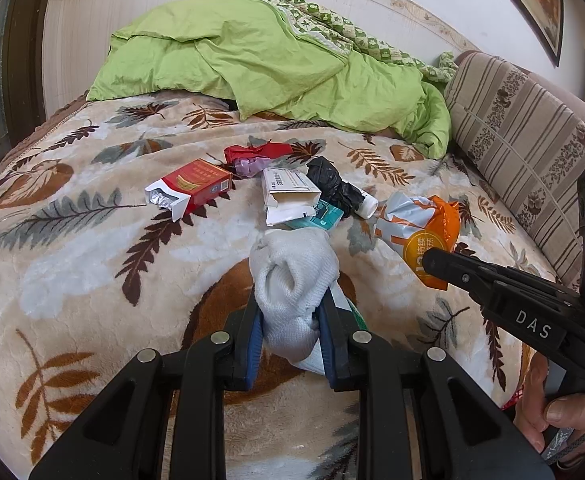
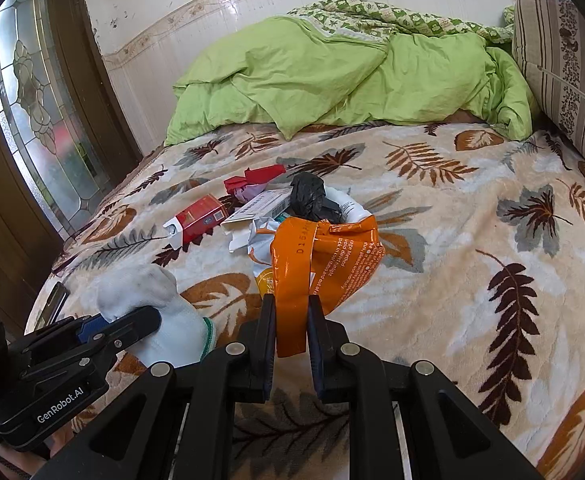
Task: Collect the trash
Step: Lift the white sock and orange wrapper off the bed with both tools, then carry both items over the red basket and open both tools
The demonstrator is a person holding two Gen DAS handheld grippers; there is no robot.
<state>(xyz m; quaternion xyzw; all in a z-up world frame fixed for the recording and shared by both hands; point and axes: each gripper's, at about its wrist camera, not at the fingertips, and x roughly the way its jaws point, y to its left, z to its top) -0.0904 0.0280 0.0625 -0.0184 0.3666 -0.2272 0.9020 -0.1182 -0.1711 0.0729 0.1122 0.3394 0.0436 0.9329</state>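
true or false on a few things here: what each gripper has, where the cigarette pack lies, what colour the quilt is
1. The left gripper is shut on a white sock. True.
2. The right gripper is open and holds nothing. False: it is shut on an orange wrapper.
3. The red cigarette pack lies on the leaf-print blanket. True.
4. The quilt by the wall is blue. False: it is green.

Bare blanket (image 2: pixel 452 240) rightward — litter pile (image 2: pixel 276 204) ahead
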